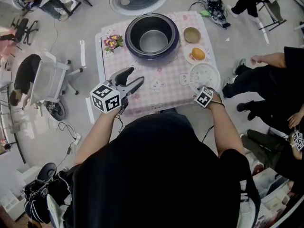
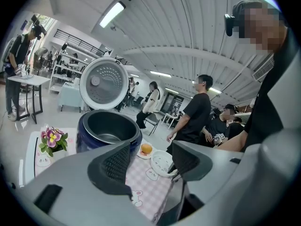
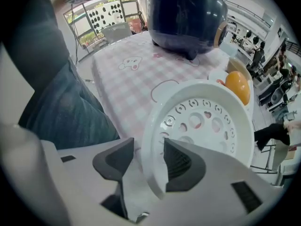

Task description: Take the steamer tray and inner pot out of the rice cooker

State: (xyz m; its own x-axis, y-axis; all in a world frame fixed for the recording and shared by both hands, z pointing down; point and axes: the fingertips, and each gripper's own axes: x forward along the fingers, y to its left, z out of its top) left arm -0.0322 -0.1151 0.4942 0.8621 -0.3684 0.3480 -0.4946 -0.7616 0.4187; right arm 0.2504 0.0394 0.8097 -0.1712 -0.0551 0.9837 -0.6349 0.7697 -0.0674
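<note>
Sitting flat on the table (image 1: 164, 82) by its right edge, toward the near corner, the steamer tray (image 1: 204, 75) is out of the rice cooker (image 1: 129, 38). Right gripper (image 3: 146, 155) points straight down over it, jaws released: tray rim stands between them, gap showing on the outer side, no clamp. Inner pot (image 1: 153, 39) is in the cooker at the far edge, mouth up, not yet out. Left gripper (image 1: 130, 80) is nearer, jaws wide and empty, aimed at the cooker; the pot lies ahead of them and beyond. My read: the left takes the pot's near rim from above, one jaw inside the wall.
</note>
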